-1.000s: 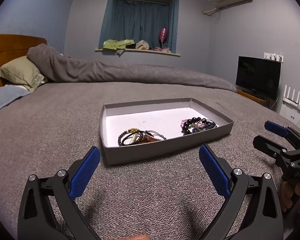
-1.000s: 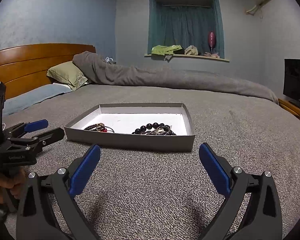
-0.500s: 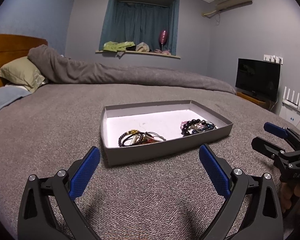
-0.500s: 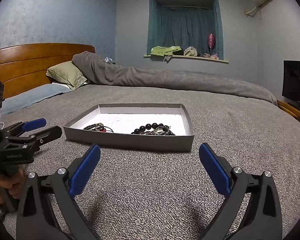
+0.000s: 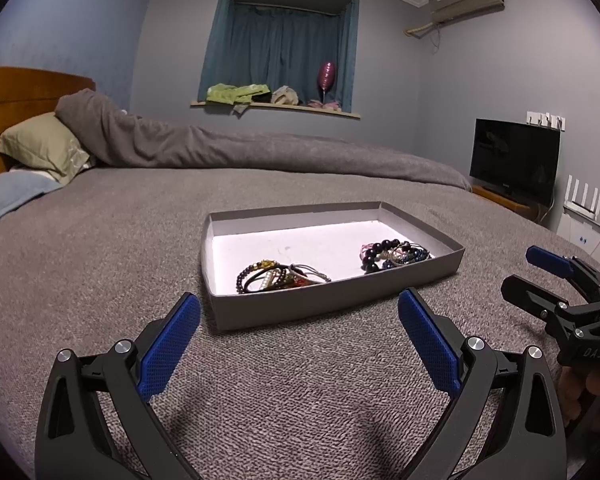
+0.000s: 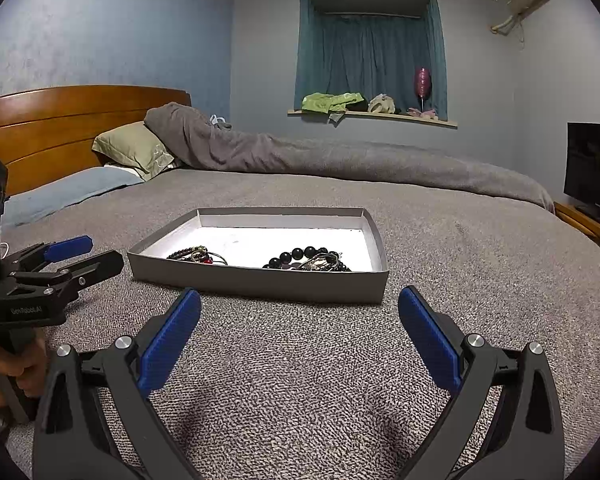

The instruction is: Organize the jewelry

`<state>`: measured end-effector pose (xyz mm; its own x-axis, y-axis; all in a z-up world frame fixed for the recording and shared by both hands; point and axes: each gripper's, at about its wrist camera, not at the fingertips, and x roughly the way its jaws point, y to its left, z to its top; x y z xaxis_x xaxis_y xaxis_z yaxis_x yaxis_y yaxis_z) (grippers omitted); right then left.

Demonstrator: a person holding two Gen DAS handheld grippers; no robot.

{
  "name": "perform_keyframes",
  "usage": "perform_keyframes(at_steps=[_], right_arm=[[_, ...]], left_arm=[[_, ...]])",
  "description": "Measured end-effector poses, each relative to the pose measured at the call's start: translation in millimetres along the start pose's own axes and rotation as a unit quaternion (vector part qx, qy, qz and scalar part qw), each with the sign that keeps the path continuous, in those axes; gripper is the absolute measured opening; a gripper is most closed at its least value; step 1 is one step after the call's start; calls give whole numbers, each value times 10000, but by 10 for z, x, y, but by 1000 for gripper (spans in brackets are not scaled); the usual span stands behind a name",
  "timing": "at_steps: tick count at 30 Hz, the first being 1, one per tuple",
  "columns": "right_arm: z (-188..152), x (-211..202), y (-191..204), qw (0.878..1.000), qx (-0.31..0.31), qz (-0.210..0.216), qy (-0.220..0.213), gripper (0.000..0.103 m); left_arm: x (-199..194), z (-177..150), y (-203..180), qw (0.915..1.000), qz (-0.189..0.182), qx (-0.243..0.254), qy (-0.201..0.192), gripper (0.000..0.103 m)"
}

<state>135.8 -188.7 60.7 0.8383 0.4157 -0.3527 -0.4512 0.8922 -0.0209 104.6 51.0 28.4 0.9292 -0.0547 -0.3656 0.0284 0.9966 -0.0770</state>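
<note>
Two clusters of bracelets are contained in a shallow grey box (image 5: 332, 300) with a white floor, which is set flat on the grey bed cover (image 5: 100, 264). The left cluster (image 5: 278, 276), of dark beads, cords and small pale beads, is located near the front wall of the box. The right cluster (image 5: 394, 255), with large black beads, is located toward the right wall, well apart from the first.

The left gripper (image 5: 298, 322) is held low over the cover, just short of the box; its blue-padded fingers (image 5: 168, 352) are spread wide and nothing is held. The right gripper (image 6: 299, 320) is positioned likewise in front of the box, fingers (image 6: 430, 340) spread wide and nothing held. Each gripper is seen at the edge of the other's view.

A pillow (image 6: 130, 150) and a wooden headboard (image 6: 60, 120) are seen beyond the box.
</note>
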Motion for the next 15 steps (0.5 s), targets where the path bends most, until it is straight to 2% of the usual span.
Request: perform_keyframes(at_steps=[15], right_arm=[[0,12,28,10000,-69,-14,-6,98]], left_arm=[[6,-1,-21,10000,-1,40,4,98]])
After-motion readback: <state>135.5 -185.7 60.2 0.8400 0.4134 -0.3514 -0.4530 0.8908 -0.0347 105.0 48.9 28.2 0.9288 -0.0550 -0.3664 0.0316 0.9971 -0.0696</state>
